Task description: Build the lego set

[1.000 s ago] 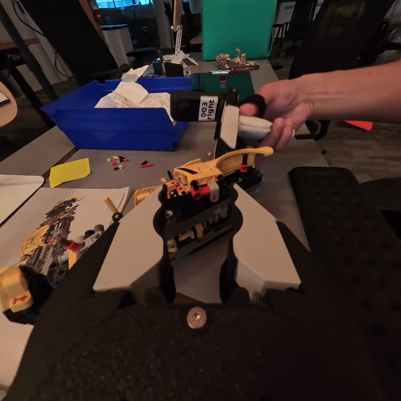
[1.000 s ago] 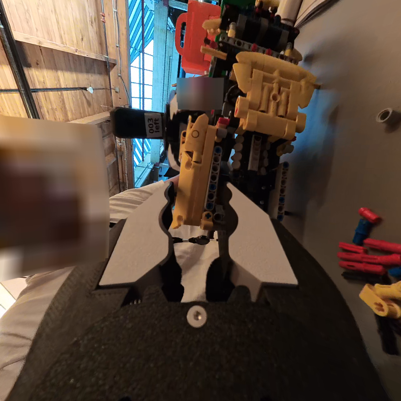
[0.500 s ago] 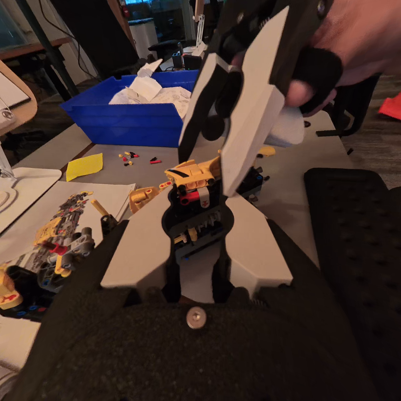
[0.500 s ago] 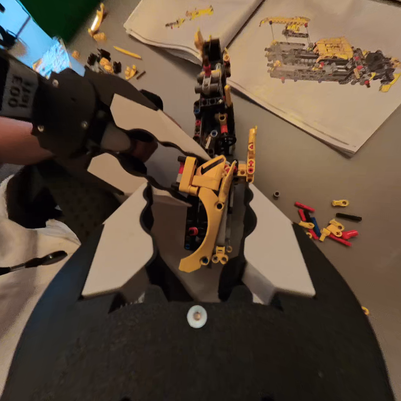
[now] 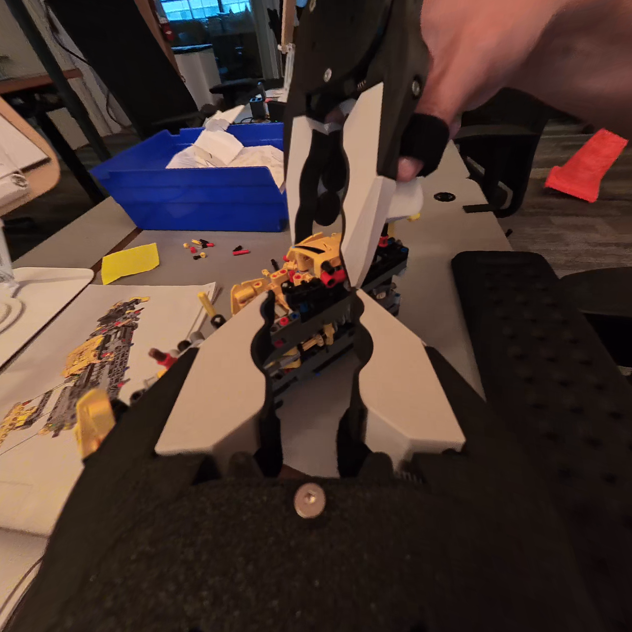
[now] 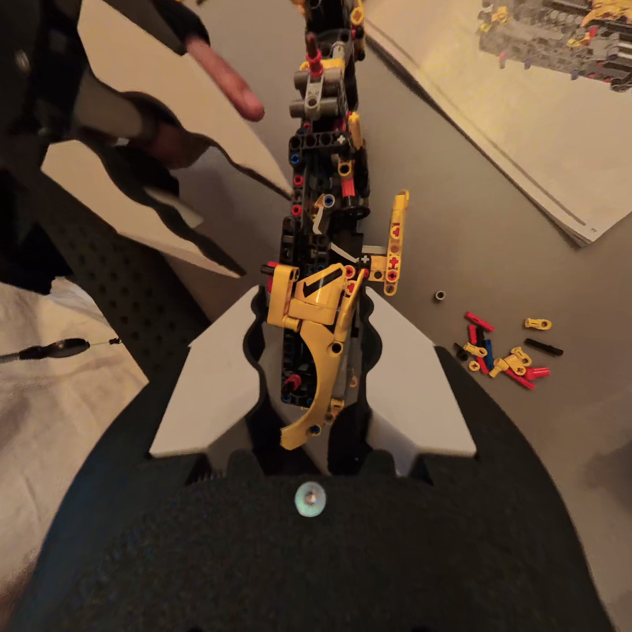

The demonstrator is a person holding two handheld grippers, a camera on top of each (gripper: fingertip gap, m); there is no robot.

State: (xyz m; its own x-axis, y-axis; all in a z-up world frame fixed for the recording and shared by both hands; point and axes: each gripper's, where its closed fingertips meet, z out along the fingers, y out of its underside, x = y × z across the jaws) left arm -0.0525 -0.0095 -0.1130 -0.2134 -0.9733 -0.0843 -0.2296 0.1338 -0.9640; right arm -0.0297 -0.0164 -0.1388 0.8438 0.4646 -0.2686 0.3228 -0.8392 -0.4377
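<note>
The lego model (image 5: 307, 328) is a long black and grey chassis with yellow panels, resting on the grey table. My left gripper (image 5: 313, 297) is shut on its dark beams from the side. My right gripper (image 5: 323, 261) comes down from above, held by a hand. In the right wrist view my right gripper (image 6: 313, 290) is shut around the model's end with the yellow curved panel (image 6: 318, 359). The model (image 6: 318, 154) stretches away from it. The left gripper (image 6: 266, 236) shows at the upper left, its tips against the model's side.
A blue bin (image 5: 191, 195) of paper stands at the back. The instruction booklet (image 5: 102, 342) lies left, also in the right wrist view (image 6: 513, 119). Loose pins (image 6: 499, 355) and a grey bush (image 6: 440, 295) lie beside the model. A black perforated mat (image 5: 530, 342) lies right. My left tips are about 15 centimetres from the grey bush (image 6: 440, 295), my right tips only 10 centimetres.
My right gripper has swung from behind the model to above it, pointing down, and its jaws have narrowed around the yellow end. My left gripper has kept its hold.
</note>
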